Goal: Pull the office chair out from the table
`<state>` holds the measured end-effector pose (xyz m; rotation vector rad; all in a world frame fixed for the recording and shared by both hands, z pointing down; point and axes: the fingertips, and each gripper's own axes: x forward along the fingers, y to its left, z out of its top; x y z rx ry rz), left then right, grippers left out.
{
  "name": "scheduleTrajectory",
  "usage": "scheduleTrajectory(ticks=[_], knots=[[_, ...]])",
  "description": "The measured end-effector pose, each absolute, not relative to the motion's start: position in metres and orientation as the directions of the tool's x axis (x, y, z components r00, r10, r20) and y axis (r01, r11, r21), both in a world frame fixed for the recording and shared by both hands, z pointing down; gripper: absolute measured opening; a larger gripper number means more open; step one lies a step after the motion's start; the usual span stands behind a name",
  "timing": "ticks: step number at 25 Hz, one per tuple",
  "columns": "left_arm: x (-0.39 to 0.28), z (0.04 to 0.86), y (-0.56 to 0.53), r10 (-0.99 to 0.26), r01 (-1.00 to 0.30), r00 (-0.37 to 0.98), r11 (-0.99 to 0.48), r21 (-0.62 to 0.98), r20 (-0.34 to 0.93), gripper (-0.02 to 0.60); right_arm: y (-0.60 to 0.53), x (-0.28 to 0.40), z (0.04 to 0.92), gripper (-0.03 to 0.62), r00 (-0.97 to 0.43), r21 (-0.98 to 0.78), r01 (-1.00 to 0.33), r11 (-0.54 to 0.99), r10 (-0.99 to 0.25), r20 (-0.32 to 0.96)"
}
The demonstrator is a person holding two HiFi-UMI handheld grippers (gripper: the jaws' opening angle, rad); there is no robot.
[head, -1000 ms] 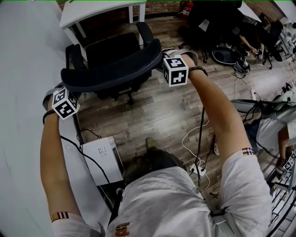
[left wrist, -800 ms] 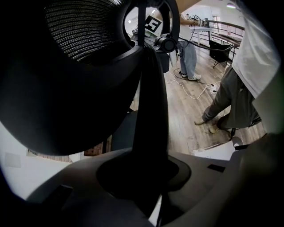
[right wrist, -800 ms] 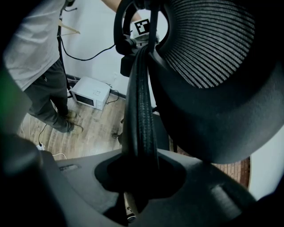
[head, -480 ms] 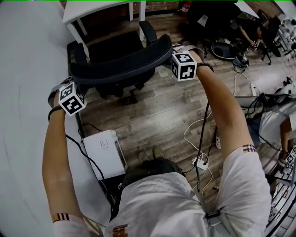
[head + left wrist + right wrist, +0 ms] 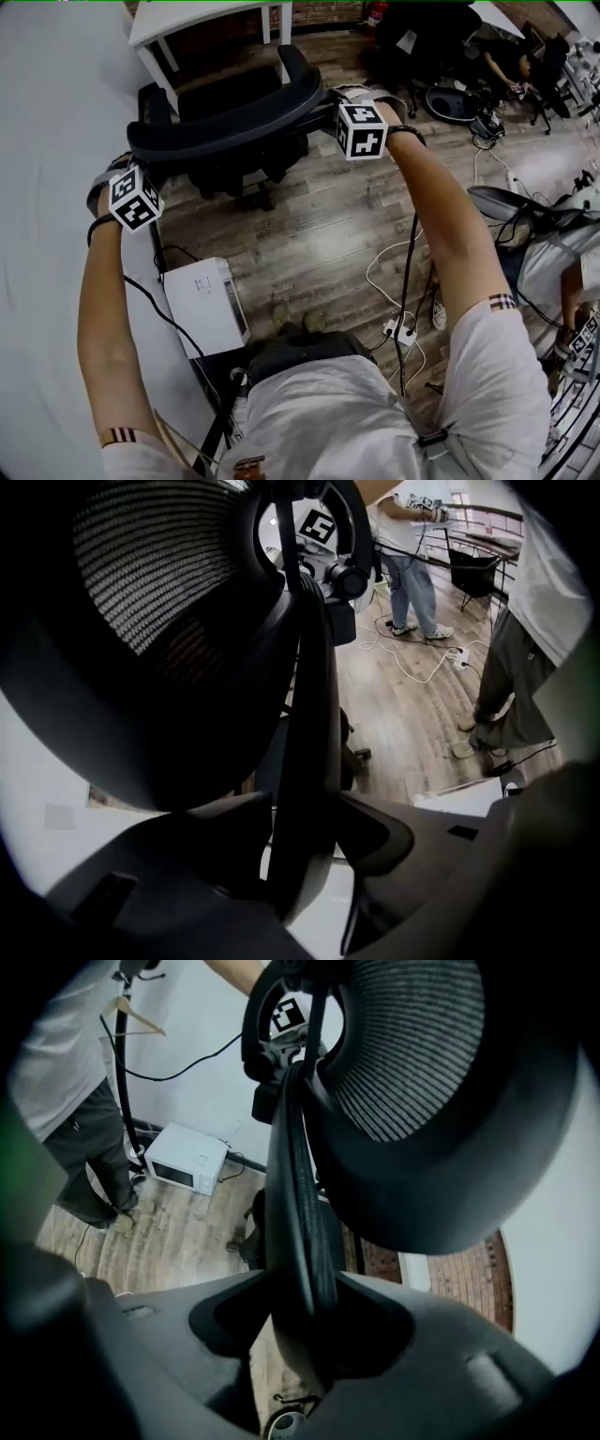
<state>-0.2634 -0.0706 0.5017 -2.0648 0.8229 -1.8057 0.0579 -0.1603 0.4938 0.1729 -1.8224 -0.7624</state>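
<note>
room: pale wall [image 5: 47,112] at left, a white box [image 5: 204,305] at its foot, wood-plank floor [image 5: 319,225], loose cables [image 5: 398,281] right of centre. white desk [image 5: 187,14] at top edge. office chair [image 5: 225,122] stands just in front of it, backrest toward the person.

left gripper [image 5: 300,803] at the backrest's left end, right gripper [image 5: 302,1283] at its right end. both sets of jaws opening, released, with the backrest rim [image 5: 305,667] between them.

left gripper view only: backrest mesh [image 5: 159,564], a standing person's legs [image 5: 412,583]. right gripper view only: brick wall [image 5: 469,1288].
</note>
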Motion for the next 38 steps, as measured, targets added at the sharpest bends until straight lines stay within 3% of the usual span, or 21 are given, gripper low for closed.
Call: scheduleTrajectory(ticks=[9,17,23,29,34,38], knots=[[-0.261,0.452,-0.034,-0.676,-0.296,-0.04,-0.695,-0.655,0.736,0.192,-0.141,0.086,0.445,0.198,-0.458,0.673,0.187,0.716,-0.542,0.705],[-0.225,0.413,0.015,-0.79,-0.508,0.082,-0.557,-0.656,0.608,0.192,-0.083,0.087,0.411,0.198,-0.514,0.693,0.046,0.72,-0.578,0.634],[-0.169,0.379,0.062,-0.864,-0.705,0.28,-0.481,-0.522,0.418,0.192,-0.026,0.08,0.389,0.193,-0.592,0.637,-0.167,0.753,-0.593,0.546],[-0.113,0.353,0.106,-0.877,-0.836,0.441,-0.479,-0.269,0.192,0.19,0.034,0.069,0.366,0.179,-0.696,0.505,-0.372,0.779,-0.593,0.404],[-0.079,0.321,0.129,-0.867,-0.861,0.498,-0.496,-0.112,0.012,0.183,0.065,0.057,0.347,0.151,-0.772,0.443,-0.415,0.795,-0.565,0.29],[-0.05,0.311,0.14,-0.857,-0.857,0.514,-0.509,-0.086,-0.047,0.143,0.087,0.047,0.342,0.116,-0.82,0.398,-0.409,0.821,-0.522,0.236]])
